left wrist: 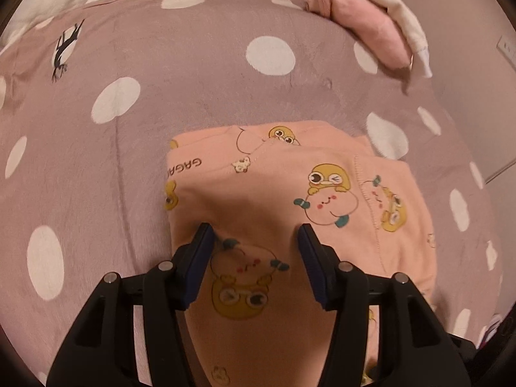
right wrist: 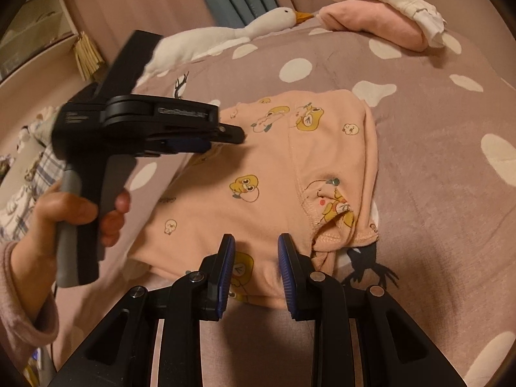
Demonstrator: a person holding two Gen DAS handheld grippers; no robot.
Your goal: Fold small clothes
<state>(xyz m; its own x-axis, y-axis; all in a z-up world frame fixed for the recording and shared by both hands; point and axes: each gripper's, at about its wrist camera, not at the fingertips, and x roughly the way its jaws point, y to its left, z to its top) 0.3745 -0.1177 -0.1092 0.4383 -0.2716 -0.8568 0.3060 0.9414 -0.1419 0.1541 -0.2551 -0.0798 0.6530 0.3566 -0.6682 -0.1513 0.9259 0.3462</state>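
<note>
The peach-pink cotton garment printed with yellow cartoon ducks (right wrist: 277,174) lies partly folded on the mauve plush bedspread with white dots (right wrist: 435,122), roughly in the middle of the bed, well short of the folded pink and cream clothes (right wrist: 380,22) stacked at the far edge by the white plush goose (right wrist: 245,29).

Starting on the left, the left hand-held gripper (left wrist: 254,235) points steeply down over the garment's left part, its blue pads (left wrist: 201,258) standing apart with cloth showing between them but not pinched; it reads as released. From the right wrist view its tip (right wrist: 232,135) hangs just above or on the fabric near the far left edge; contact I cannot settle. My judgement is that this step is smoothing or setting a fold. To do it well, the left hand should press or catch the doubled edge squarely, not a single layer, and keep the crease straight.

Moving right, the right hand-held gripper (right wrist: 254,251) sits at the near hem, jaws narrowly apart with the hem's edge between the pads; whether they actually nip the cloth I cannot tell. The bunched cuff opening (right wrist: 335,225) just to its right looks untidy and probably wants tucking flat before the next fold.
</note>
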